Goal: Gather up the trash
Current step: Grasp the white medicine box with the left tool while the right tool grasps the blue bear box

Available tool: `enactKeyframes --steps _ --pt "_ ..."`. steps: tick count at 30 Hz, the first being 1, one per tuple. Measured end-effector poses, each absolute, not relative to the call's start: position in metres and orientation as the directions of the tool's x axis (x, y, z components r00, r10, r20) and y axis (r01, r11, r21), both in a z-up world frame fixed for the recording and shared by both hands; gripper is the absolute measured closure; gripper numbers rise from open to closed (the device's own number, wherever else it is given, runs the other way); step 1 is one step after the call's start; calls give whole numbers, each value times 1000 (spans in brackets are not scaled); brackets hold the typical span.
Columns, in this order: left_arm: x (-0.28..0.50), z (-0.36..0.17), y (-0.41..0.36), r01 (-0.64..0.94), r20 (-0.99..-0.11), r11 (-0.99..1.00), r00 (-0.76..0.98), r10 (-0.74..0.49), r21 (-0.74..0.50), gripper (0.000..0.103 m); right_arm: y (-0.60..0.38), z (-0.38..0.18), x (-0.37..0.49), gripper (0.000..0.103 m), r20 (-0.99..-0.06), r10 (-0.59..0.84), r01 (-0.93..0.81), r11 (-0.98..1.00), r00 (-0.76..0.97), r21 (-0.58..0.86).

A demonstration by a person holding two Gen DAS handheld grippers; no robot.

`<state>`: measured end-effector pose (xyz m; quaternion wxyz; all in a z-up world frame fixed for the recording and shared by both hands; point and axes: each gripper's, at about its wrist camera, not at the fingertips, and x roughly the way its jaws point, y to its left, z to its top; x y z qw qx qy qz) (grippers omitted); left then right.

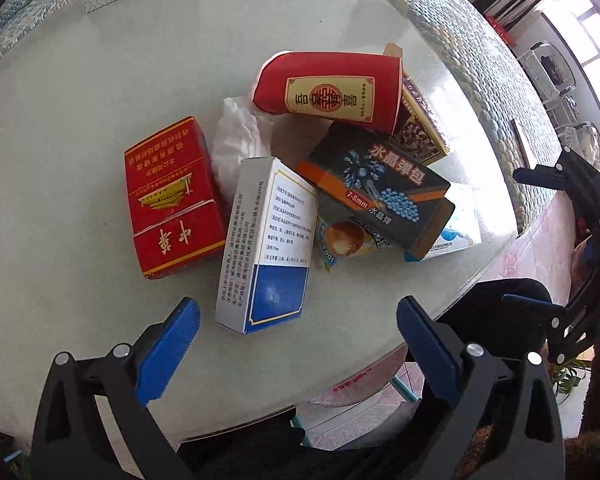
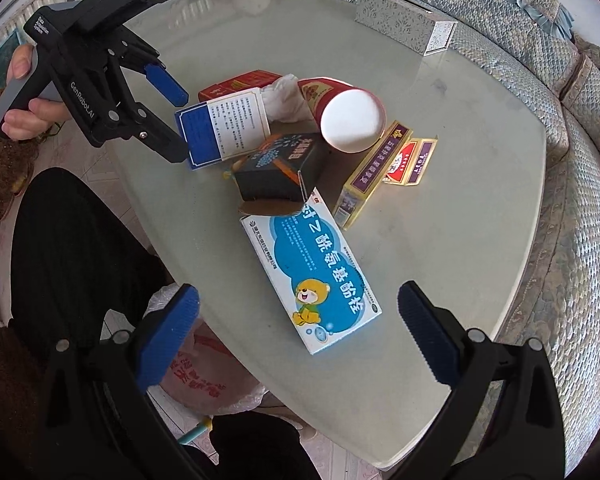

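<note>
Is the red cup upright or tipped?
Tipped. The red cup lies on its side atop the boxes, white base facing the right camera.

Paper cup (image 1: 328,86) lies atop boxes (image 1: 376,184) on table (image 1: 80,100)

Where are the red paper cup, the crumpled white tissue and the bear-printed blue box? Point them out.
red paper cup (image 1: 324,84): left wrist view, printed side wall.
crumpled white tissue (image 1: 236,136): left wrist view, middle folds.
bear-printed blue box (image 2: 312,276): right wrist view, top face.
</note>
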<state>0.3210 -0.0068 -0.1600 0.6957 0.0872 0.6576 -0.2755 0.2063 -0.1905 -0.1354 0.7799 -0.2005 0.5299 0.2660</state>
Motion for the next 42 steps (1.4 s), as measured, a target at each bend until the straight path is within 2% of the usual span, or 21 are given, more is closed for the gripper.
enactKeyframes --steps 13,16,18,21,23,25,28,33,39,42 --pt "330 -171 -12 509 -954 816 -39 -297 -275 8 -191 -174 232 6 -957 197 -686 728 212 -2" --pt "330 -172 -10 511 -952 812 -50 -300 -283 16 -190 -179 237 6 -958 203 -695 719 204 5" --pt "331 -173 -10 506 -953 814 -57 -298 -284 25 -190 -182 240 6 -959 204 -699 715 196 10" --pt "331 -174 -10 499 -954 818 -66 -292 -285 31 -189 -189 244 6 -964 191 -695 719 187 8" --pt "331 -174 -10 499 -956 820 -66 -286 -280 34 -190 -194 247 10 -967 181 -691 723 182 5" --pt "332 -175 -9 494 -956 823 -70 -284 -281 39 -190 -199 249 28 -970 173 -677 736 170 12" --pt "333 -178 -8 481 -960 833 -83 -267 -273 45 -192 -198 246 31 -968 181 -674 739 175 16" --pt "335 -183 -3 459 -966 851 -93 -240 -256 61 -193 -198 241 33 -964 175 -639 769 201 7" --pt "333 -186 1 421 -969 873 -106 -222 -246 79 -196 -197 229 36 -957 101 -555 829 273 -72" --pt "330 -182 4 408 -969 879 -98 -227 -247 81 -202 -197 225 37 -962 111 -515 856 249 -34"
